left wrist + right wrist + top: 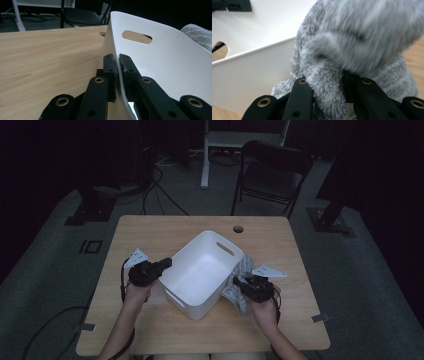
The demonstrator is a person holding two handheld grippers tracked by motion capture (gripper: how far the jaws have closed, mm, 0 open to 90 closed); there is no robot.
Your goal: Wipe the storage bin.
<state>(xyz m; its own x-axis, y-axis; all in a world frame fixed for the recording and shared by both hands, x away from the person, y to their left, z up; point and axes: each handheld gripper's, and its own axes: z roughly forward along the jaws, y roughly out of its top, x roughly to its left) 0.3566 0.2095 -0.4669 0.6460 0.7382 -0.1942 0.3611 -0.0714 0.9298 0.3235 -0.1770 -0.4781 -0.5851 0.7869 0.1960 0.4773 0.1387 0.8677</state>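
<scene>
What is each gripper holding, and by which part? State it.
Left gripper clamps the white bin by its side wall at the rim. Right gripper pinches a bunched fold of the grey towel.

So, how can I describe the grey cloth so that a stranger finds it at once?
Find the wooden table, then the white tub in its middle. The grey cloth lies against the tub's right side, clamped by the right tool; it is the one soft, fluffy, striped thing there.
</scene>
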